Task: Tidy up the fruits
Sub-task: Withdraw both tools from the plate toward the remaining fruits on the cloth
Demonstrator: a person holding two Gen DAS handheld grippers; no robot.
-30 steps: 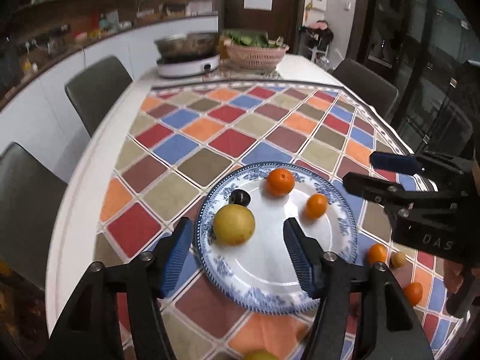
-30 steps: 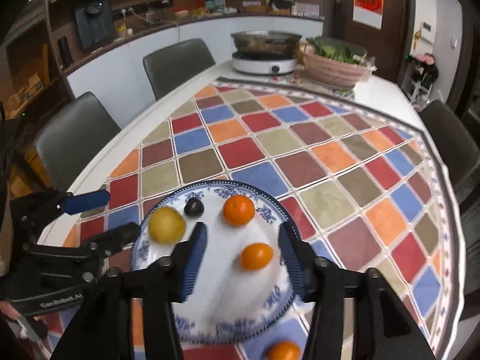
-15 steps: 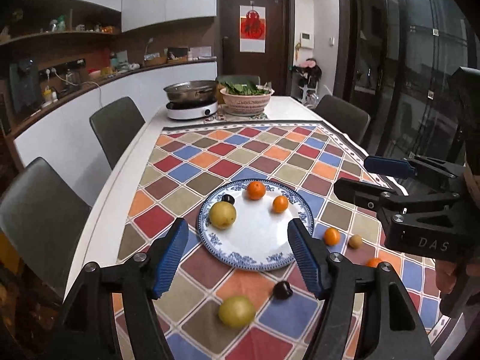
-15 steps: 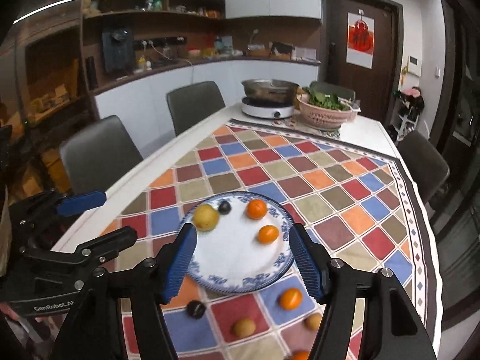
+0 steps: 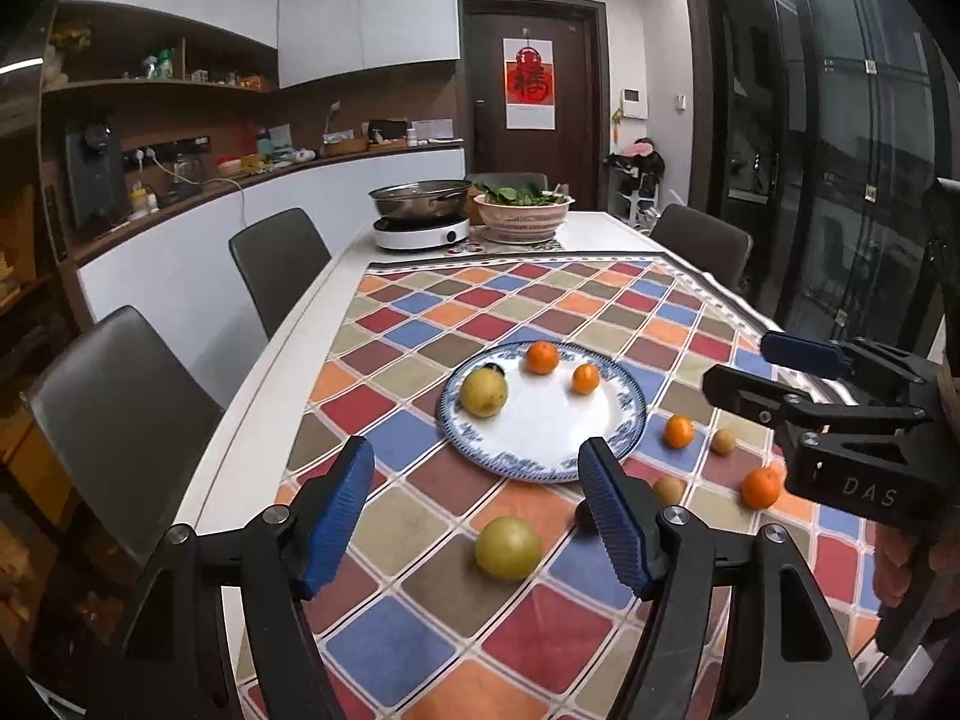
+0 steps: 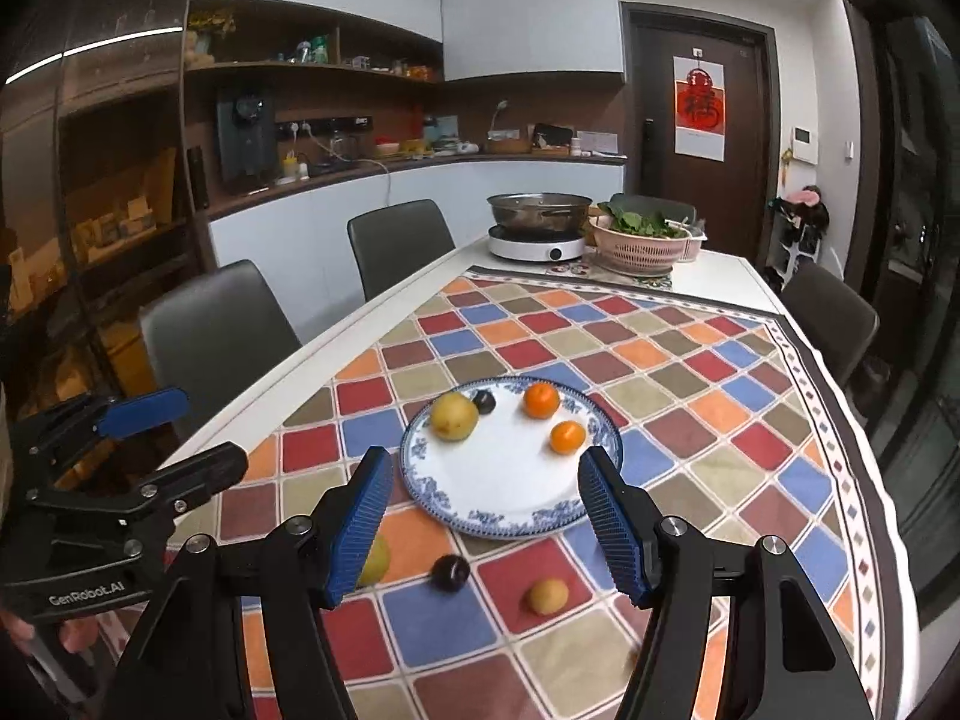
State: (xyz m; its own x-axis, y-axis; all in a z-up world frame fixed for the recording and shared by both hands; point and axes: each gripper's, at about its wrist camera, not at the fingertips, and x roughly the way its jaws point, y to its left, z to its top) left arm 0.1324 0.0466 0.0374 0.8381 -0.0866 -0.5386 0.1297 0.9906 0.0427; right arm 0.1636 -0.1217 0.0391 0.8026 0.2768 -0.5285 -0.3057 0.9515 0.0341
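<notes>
Both grippers hang over the near edge of the table [image 5: 282,420], nothing held. Left gripper [image 5: 477,516] jaws about half open, empty. Right gripper [image 6: 485,521] the same. Plate [image 5: 624,432] mid-table holds a yellow fruit [image 5: 483,392], a dark plum and two oranges [image 5: 542,357]. More loose fruit on the tablecloth [image 6: 690,372] near the plate's near rim: green-yellow fruit [image 5: 507,547], orange [image 5: 678,431].

A: What do the left tongs [image 5: 477,513] look like?
B: Black angular arms, silver screws, ribbed blue pads.
A: And the right tongs [image 6: 483,519]?
B: The same build; "DAS" is printed on the body.
</notes>
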